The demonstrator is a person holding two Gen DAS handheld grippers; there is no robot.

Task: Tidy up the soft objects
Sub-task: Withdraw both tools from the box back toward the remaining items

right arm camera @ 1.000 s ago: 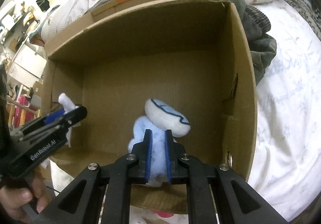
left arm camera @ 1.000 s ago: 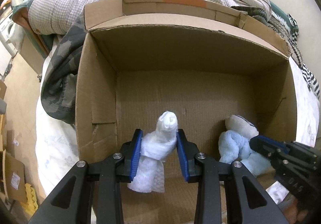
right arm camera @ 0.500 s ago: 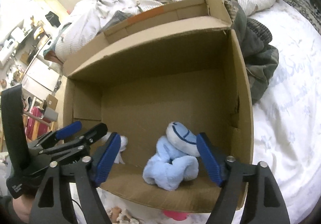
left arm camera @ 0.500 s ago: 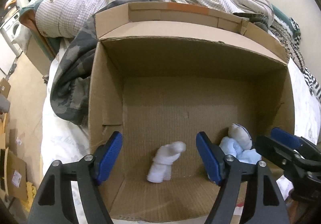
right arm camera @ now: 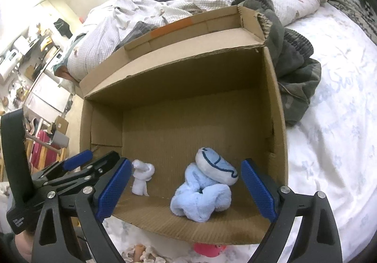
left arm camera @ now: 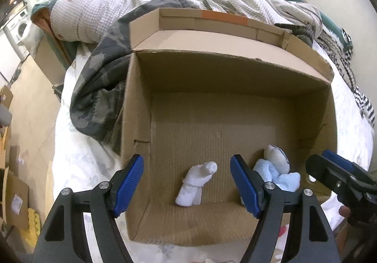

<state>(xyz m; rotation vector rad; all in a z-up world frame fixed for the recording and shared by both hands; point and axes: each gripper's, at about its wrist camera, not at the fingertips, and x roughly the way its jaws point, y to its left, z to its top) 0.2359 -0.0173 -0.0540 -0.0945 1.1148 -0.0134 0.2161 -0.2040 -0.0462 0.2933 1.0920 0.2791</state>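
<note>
Box [left arm camera: 235, 70] holds two toys; both grippers' fingers spread, empty; pink item, perhaps toy [right arm camera: 208, 249], outside.

Bed [right arm camera: 334, 150]: white sheet with a pale floral and script print, under everything I am working over.

Lying directly on it:
- Cardboard box [left arm camera: 135, 121], open-topped, flaps standing up at the far side, one flap marked with an orange strip.
- Camouflage-patterned cloth [left arm camera: 94, 88], bunched against the box's left wall.
- Dark grey-green garment [right arm camera: 297, 74], crumpled against the box's right far corner.
- Rumpled waffle-textured quilt [left arm camera: 99, 1], white and beige, heaped behind the box.
- Black-and-white striped fabric [left arm camera: 360, 98] at the far right edge.
- Pink item [right arm camera: 208, 250] and some pale small pieces [right arm camera: 141, 252] just in front of the box, too cut off to identify.
</note>
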